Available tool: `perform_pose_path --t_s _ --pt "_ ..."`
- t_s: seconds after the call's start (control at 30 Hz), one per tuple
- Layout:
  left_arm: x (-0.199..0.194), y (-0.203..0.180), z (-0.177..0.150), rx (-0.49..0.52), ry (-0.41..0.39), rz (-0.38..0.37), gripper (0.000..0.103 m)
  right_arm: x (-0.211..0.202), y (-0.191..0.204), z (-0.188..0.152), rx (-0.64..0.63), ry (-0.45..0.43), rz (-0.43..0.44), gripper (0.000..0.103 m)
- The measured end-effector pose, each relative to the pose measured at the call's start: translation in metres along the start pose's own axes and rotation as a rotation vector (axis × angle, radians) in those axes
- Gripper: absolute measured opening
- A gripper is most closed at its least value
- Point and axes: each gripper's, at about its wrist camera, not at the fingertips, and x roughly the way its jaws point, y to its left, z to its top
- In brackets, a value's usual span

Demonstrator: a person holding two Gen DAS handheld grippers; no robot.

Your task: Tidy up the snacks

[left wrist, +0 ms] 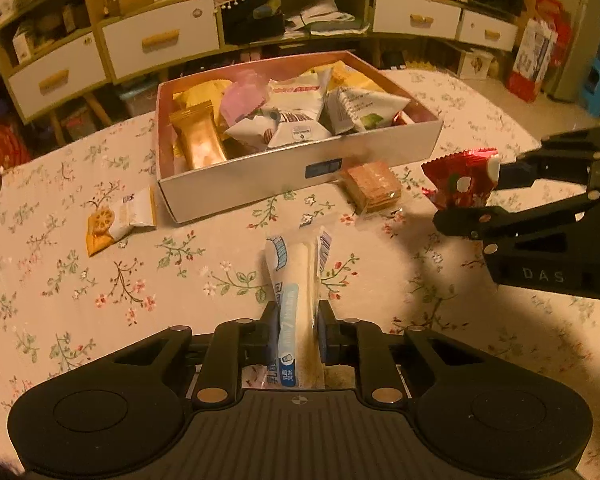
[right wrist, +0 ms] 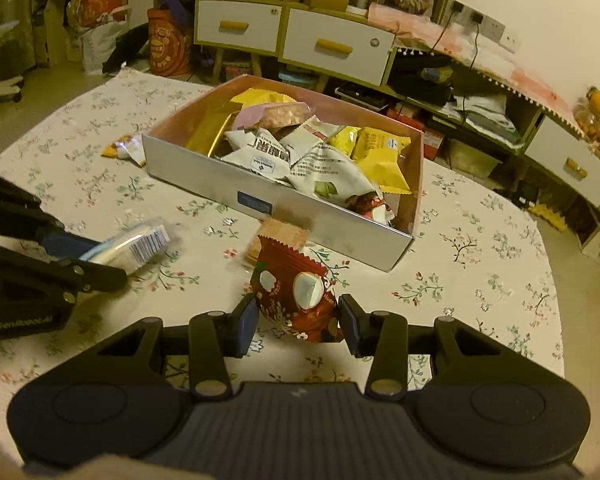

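Observation:
My left gripper [left wrist: 298, 320] is shut on a long white and blue snack packet [left wrist: 294, 280], which sticks out forward over the floral tablecloth. The right gripper [right wrist: 298, 320] is shut on a red snack packet [right wrist: 292, 296]; in the left wrist view that red packet [left wrist: 460, 184] hangs at the right, level with the box front. A shallow white box [left wrist: 380, 152] with a pink inside stands ahead, holding several packets. The same box [right wrist: 204, 164] lies just beyond the red packet in the right wrist view. The left gripper [right wrist: 96, 258] with its white packet [right wrist: 136, 244] shows there at the left.
A wrapped brown wafer block [left wrist: 374, 184] lies against the box front. An orange and white biscuit packet [left wrist: 116, 220] rests on the tablecloth [left wrist: 100, 300] left of the box. Shelves with white drawers [left wrist: 160, 40] stand behind the table.

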Motion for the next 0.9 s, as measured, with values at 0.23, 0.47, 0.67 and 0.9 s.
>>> perform_pose_path --t_s 0.23,0.47,0.67,0.9 --pt "-0.019 0.003 0.014 -0.034 -0.052 -0.016 0.017 -0.013 0.001 0.011 -0.012 -0.033 0.000 0.040" --pt "-0.034 0.000 0.028 -0.015 -0.117 -0.033 0.017 -0.024 -0.014 0.022 0.037 -0.087 -0.012 0.040" --pt "-0.036 0.002 0.046 -0.016 -0.165 -0.015 0.017 -0.026 -0.025 0.031 0.089 -0.127 -0.012 0.040" --pt "-0.019 0.004 0.074 0.001 -0.175 0.002 0.017 -0.012 -0.037 0.040 0.101 -0.124 -0.029 0.040"
